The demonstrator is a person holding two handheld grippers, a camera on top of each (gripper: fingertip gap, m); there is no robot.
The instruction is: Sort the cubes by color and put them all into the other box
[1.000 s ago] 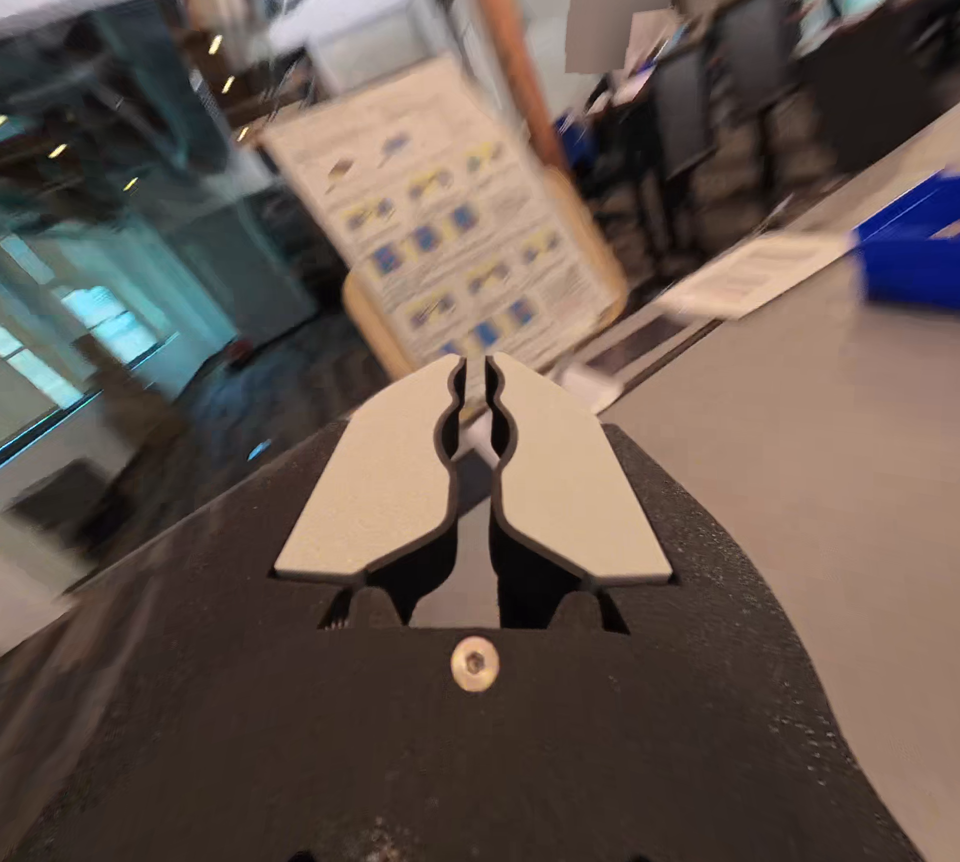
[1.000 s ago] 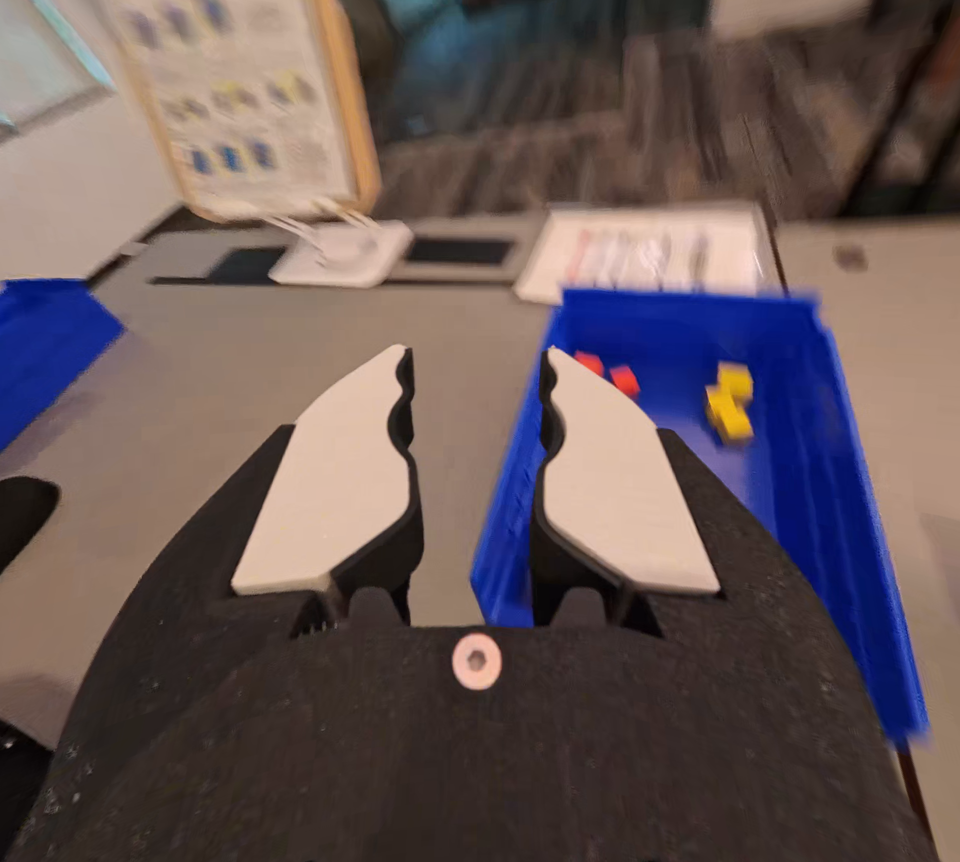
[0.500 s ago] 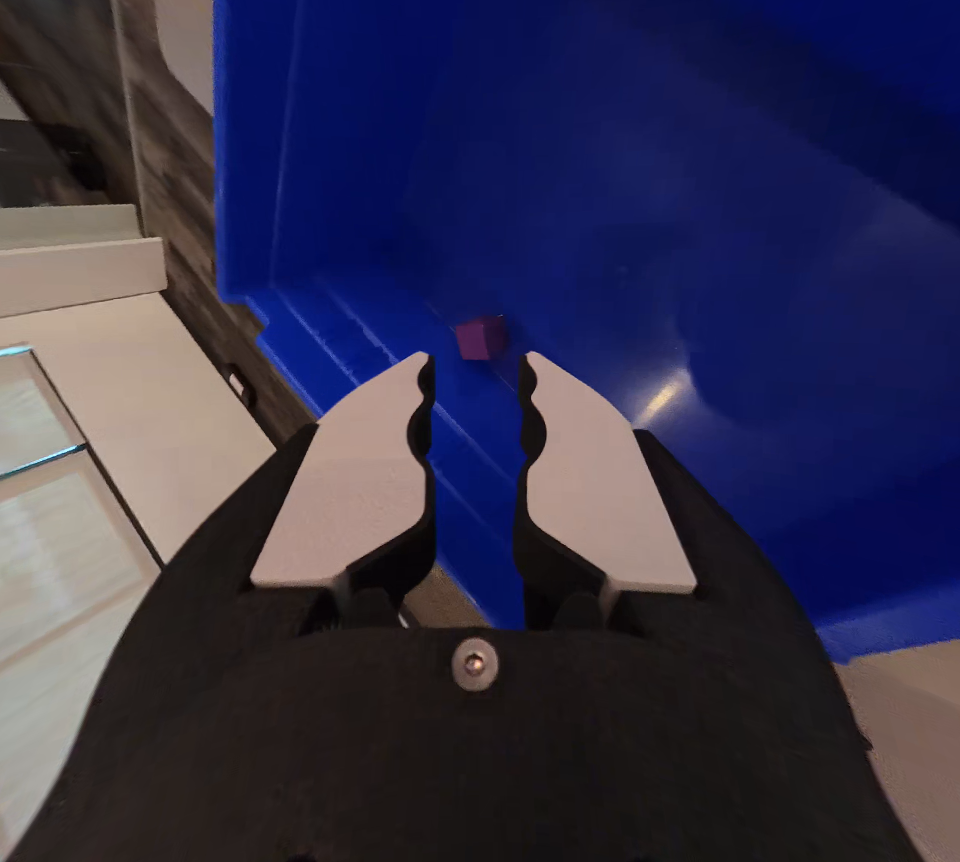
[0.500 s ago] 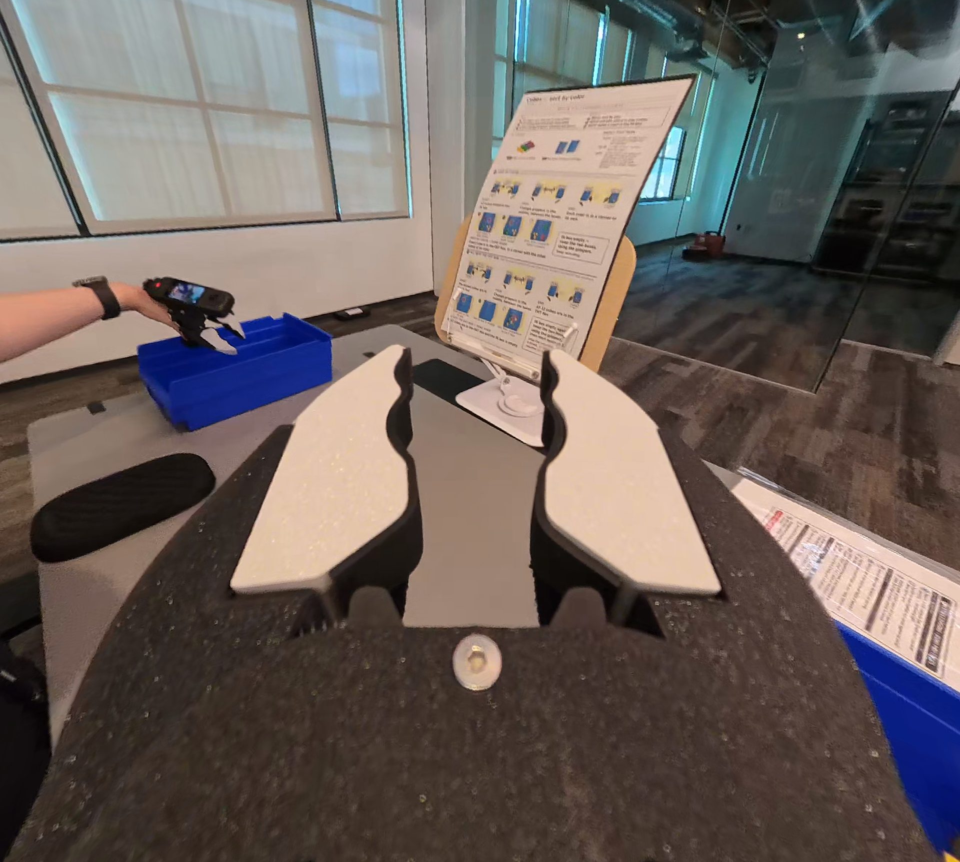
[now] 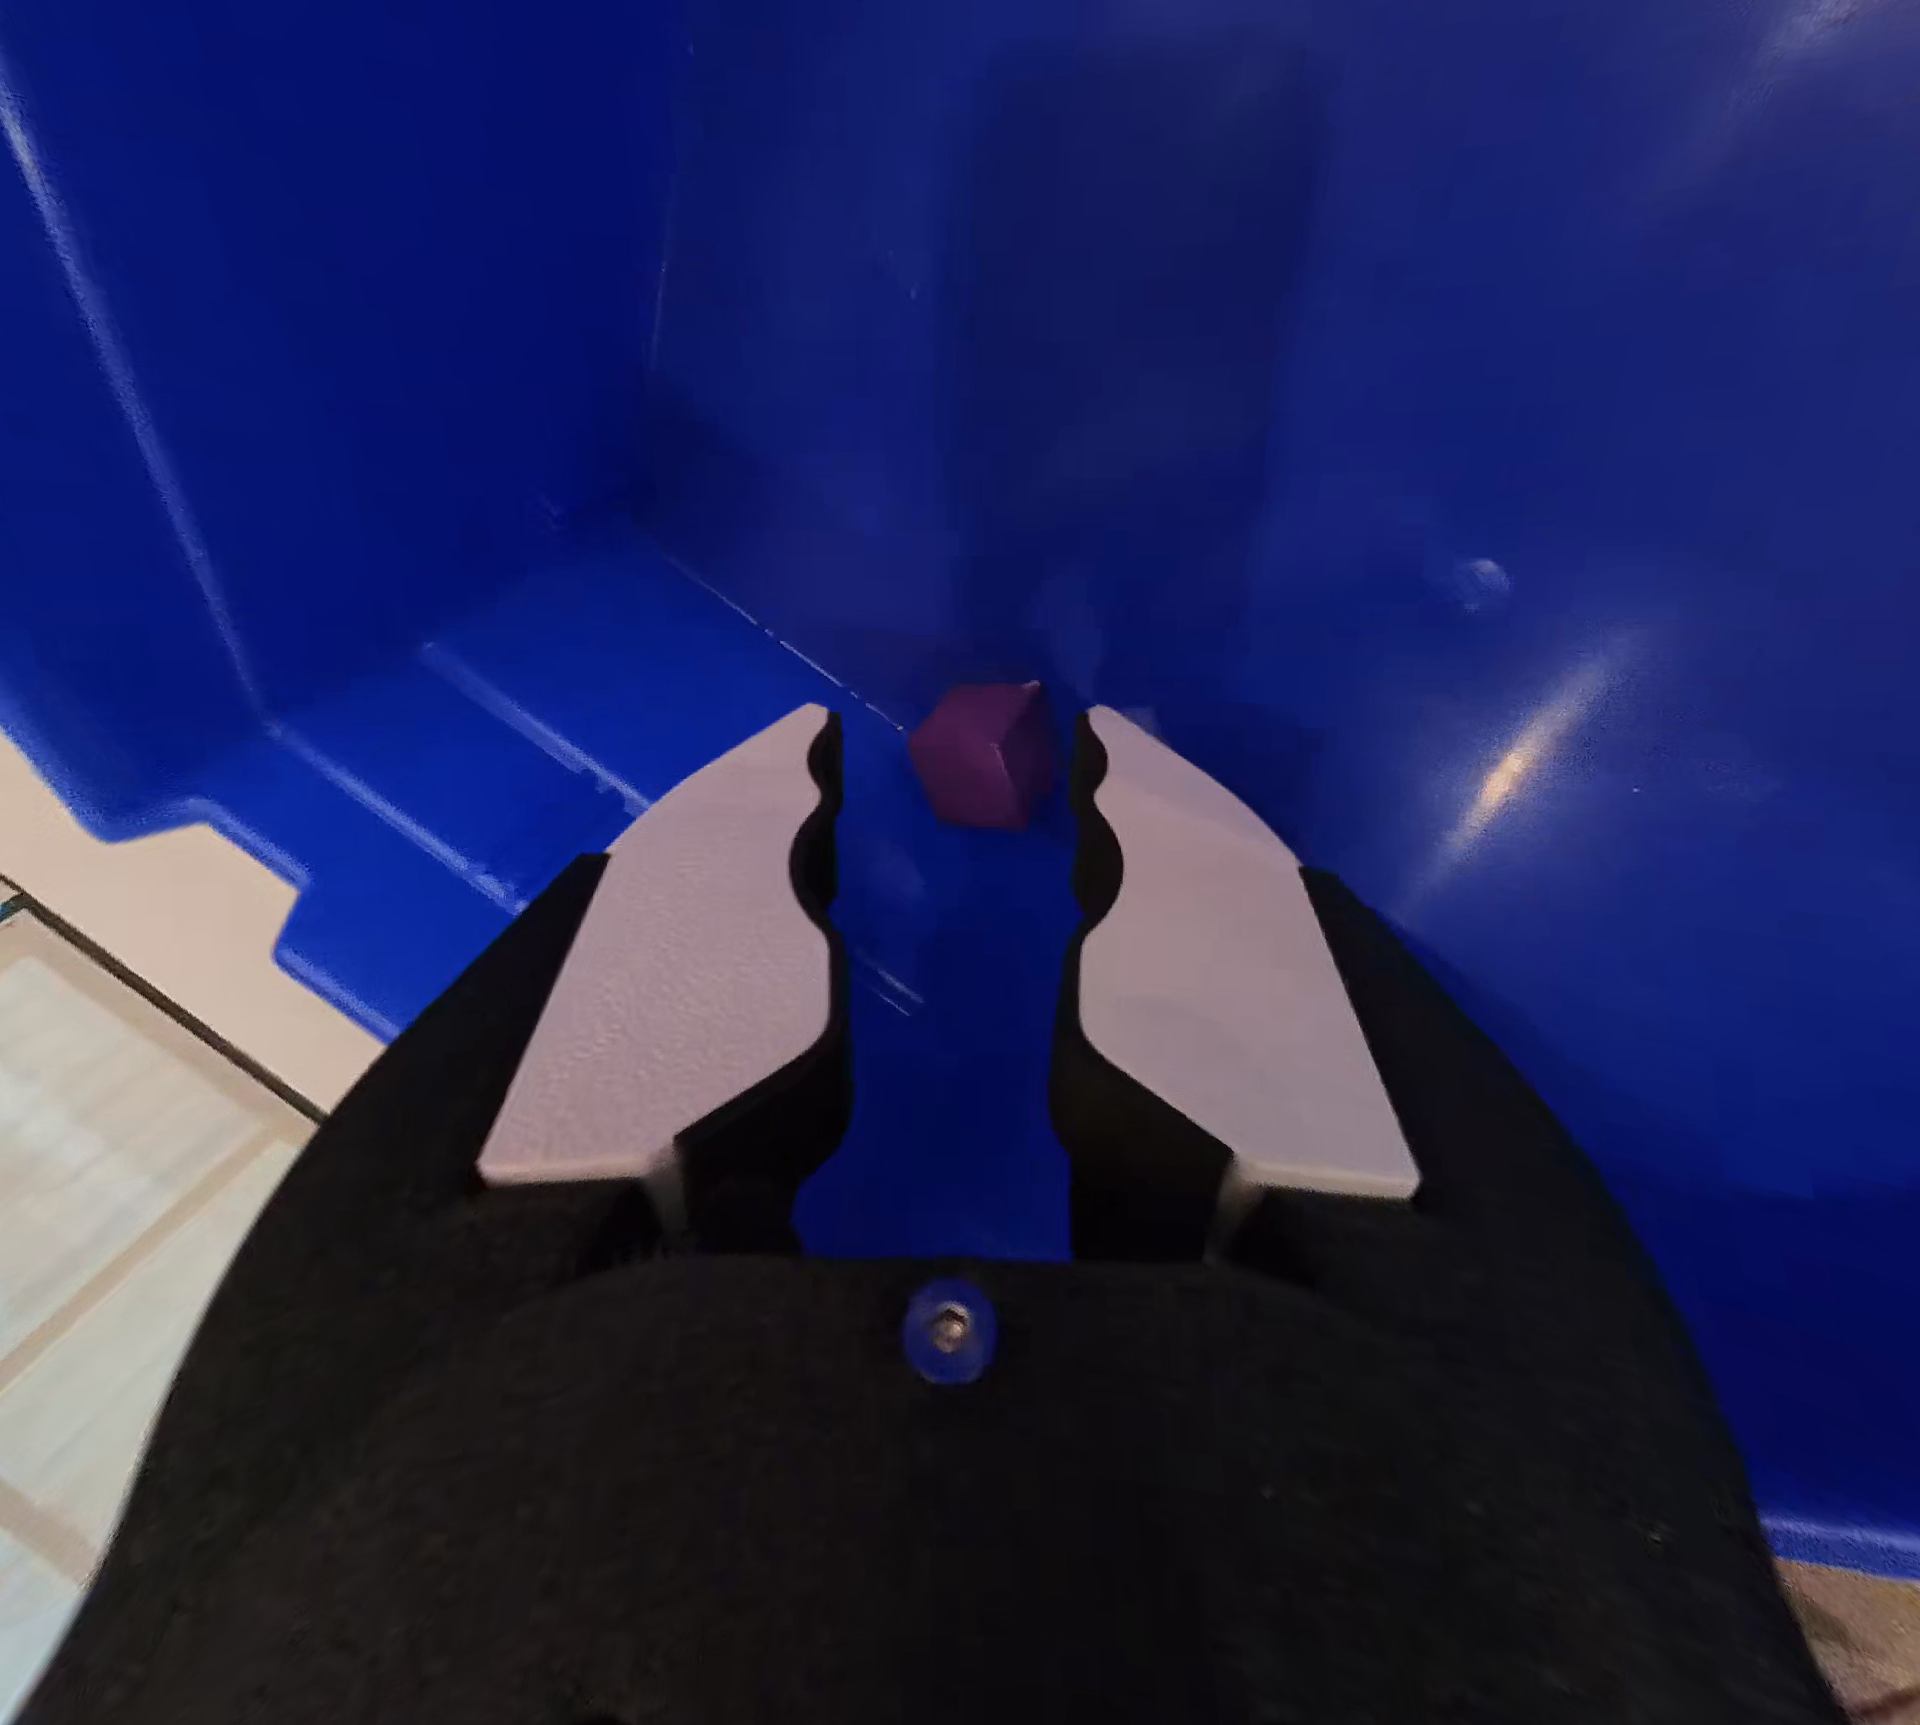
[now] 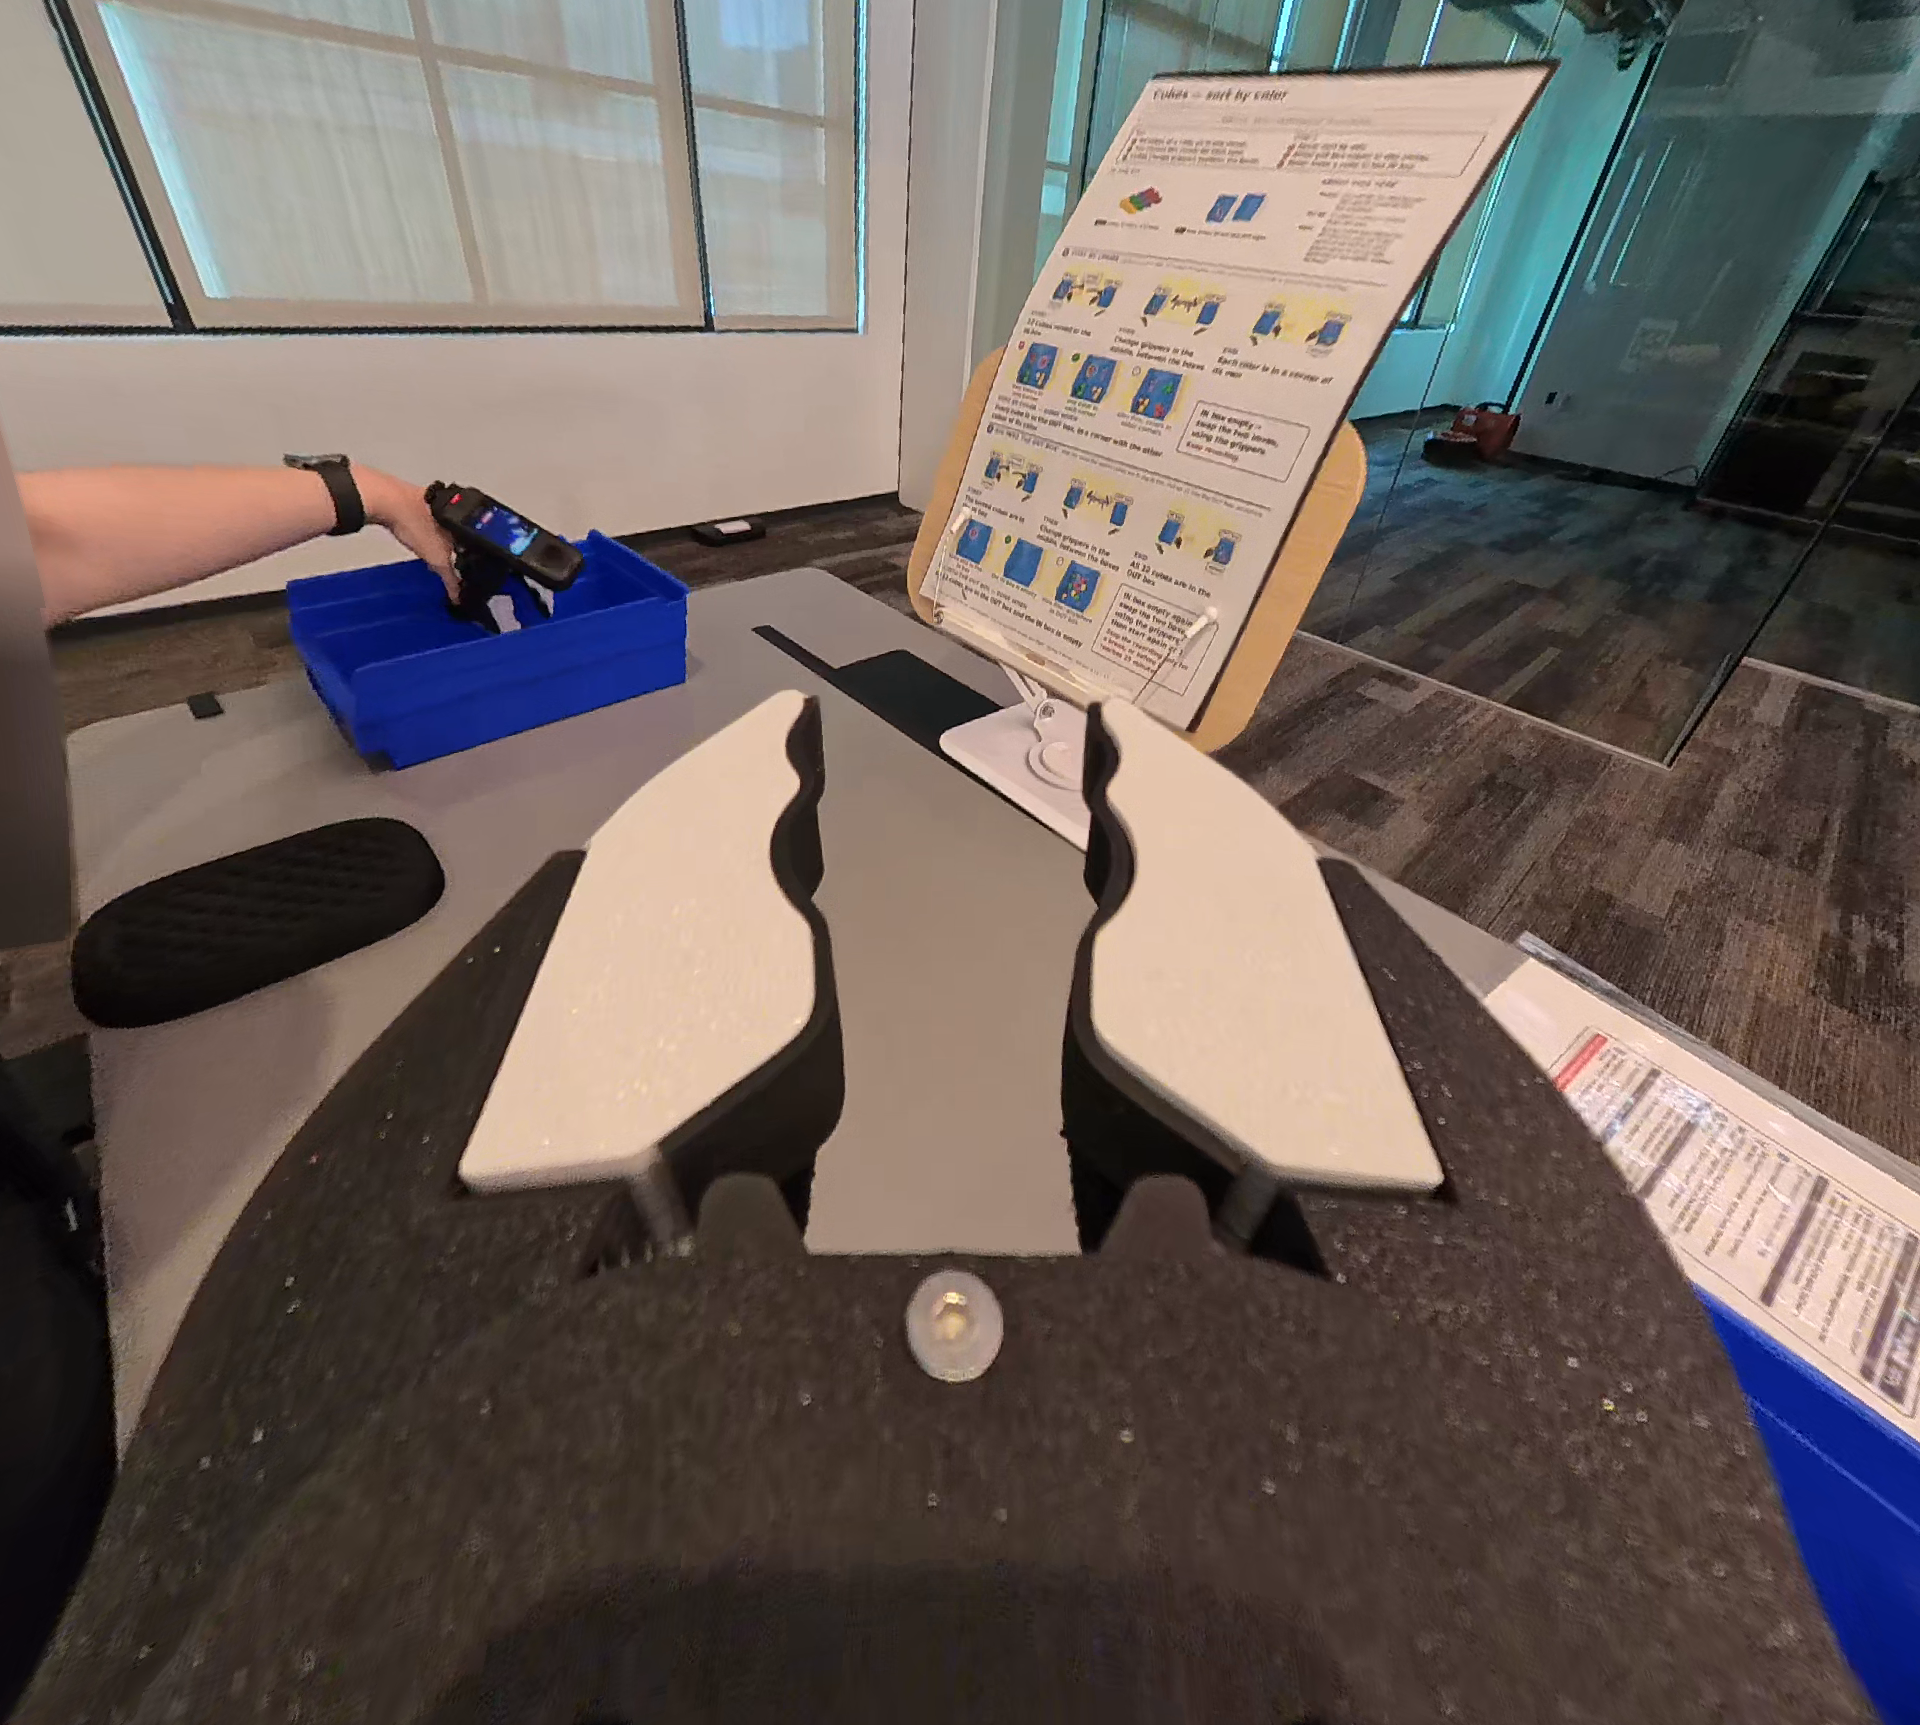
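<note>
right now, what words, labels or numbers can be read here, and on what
I won't quote writing; these bear it.
Tall white printed poster on a tan wooden stand: headings, captions, picture panels.
Flat white laminated sheet at the right: blurred print.
Blue plastic box holding the small purple cube: none.

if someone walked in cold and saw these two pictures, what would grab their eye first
In the left wrist view, a lone purple cube sits at the foot of the wall of a vivid blue box, just ahead of the open jaws of the left gripper. In the right wrist view, a tall instruction board stands on the grey table, and the right gripper hangs open over it, holding nothing.
</note>
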